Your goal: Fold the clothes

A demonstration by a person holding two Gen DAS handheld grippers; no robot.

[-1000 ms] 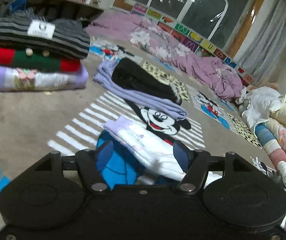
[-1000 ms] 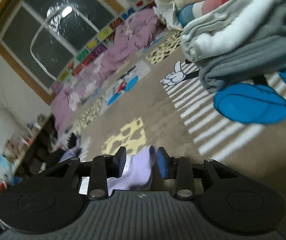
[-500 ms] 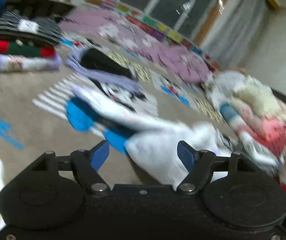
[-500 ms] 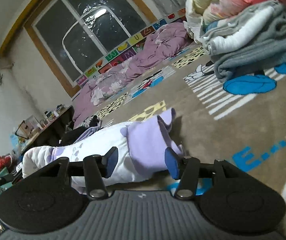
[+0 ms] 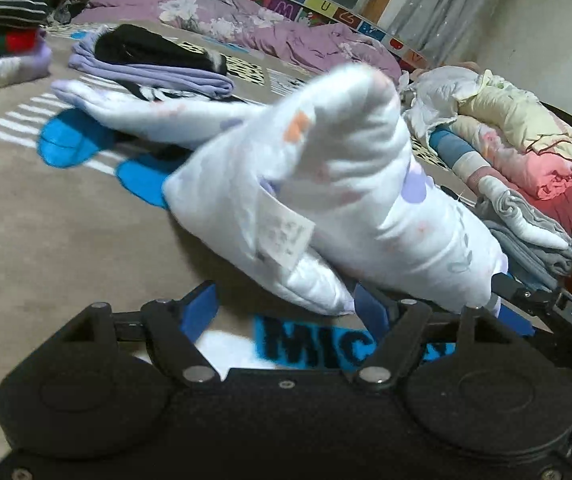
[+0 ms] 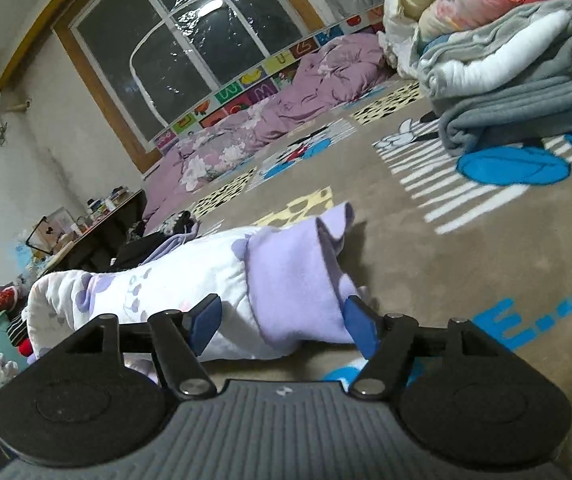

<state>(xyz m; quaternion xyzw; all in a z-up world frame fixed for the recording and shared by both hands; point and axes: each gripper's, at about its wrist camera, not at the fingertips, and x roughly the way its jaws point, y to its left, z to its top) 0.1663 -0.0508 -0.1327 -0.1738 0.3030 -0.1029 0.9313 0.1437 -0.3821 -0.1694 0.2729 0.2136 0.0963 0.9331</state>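
Your left gripper sits low over the carpet, its blue fingers spread wide, with the white patterned garment bunched just ahead and above them, a care label showing; nothing is pinched. Your right gripper also hovers near the floor, fingers spread on either side of the garment's lilac cuff without closing on it. The garment lies stretched across the cartoon-print carpet between both tools. Folded clothes are stacked at the far left, a purple quilt lies under the window, and a heap of unfolded laundry rises at the right.
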